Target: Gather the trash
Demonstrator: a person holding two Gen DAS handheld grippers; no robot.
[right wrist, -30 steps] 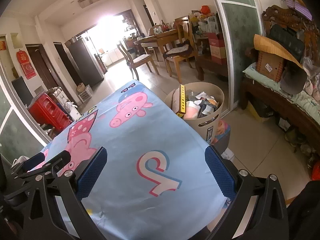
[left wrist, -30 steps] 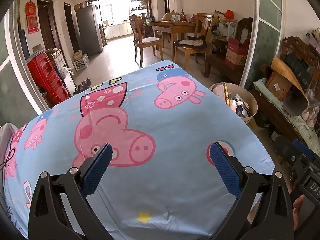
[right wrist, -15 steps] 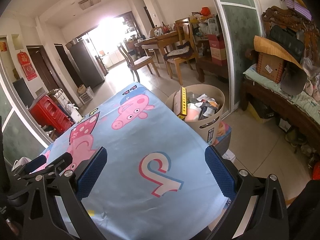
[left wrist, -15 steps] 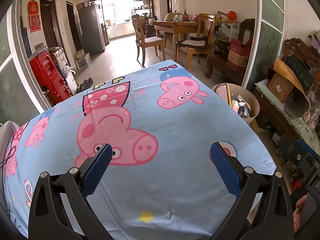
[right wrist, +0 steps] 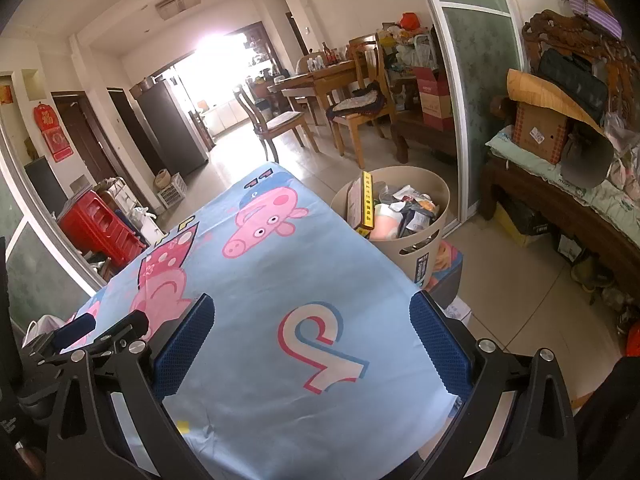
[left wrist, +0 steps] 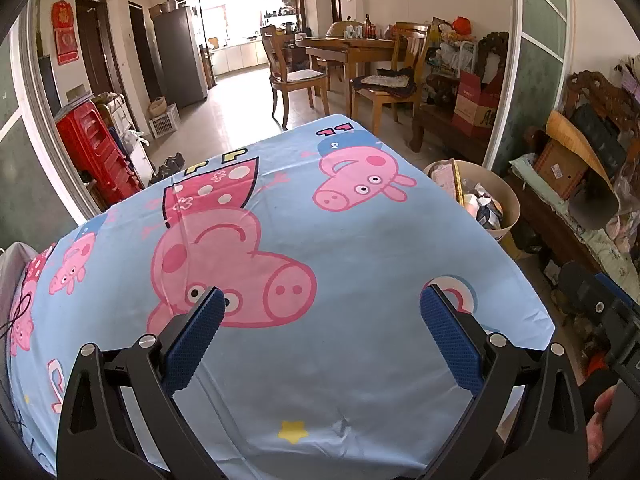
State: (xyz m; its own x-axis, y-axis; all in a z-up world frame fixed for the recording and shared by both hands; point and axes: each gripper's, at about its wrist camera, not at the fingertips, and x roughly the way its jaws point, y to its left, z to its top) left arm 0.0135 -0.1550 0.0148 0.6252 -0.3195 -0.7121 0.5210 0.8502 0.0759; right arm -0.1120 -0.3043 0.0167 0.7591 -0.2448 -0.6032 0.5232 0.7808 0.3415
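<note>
I am holding the left gripper (left wrist: 320,332) over the tablecloth (left wrist: 360,240), jaws spread wide and gripping nothing; the right gripper (right wrist: 312,340) is hovering over the same cloth, likewise spread and carrying nothing. The bin (right wrist: 424,248) is standing on the floor just beside the table's far right edge, and the trash (right wrist: 404,208) is sitting heaped inside it, a yellow box (right wrist: 367,204) sticking up at its near rim; I am seeing a chair (left wrist: 296,80) and a dining table (left wrist: 352,46) beyond, red crates (left wrist: 96,148) to the left, and a cluttered bench (right wrist: 560,200) along the right wall.
</note>
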